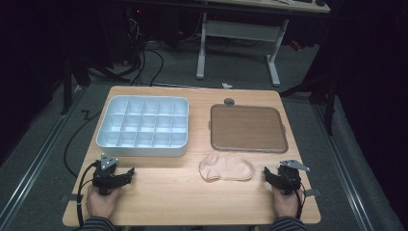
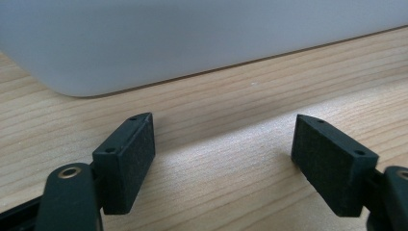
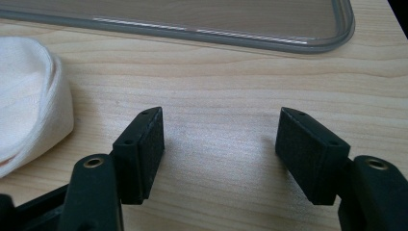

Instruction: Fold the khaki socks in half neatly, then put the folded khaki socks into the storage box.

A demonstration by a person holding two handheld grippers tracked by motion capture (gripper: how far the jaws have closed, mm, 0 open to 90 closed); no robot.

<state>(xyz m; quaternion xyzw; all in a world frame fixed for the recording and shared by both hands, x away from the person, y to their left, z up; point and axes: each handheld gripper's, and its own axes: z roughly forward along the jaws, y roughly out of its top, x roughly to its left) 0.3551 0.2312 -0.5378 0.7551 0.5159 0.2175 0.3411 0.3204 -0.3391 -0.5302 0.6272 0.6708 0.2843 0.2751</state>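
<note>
The right claw (image 1: 271, 174) and the left claw (image 1: 126, 174) rested wide open and empty on the tabletop (image 1: 163, 187); a pale sock (image 1: 226, 167) lay just left of the right claw.

Light wooden table (image 1: 159, 192) with visible grain, rectangular, rounded corners. On its left half lies a white plastic tray divided into small square compartments (image 1: 143, 126); on the right half, well apart from it, a flat brown square lid with a grey rim (image 1: 248, 128). Just in front of the lid, a crumpled pale beige cloth (image 1: 226, 167) lies on the bare wood.
</note>
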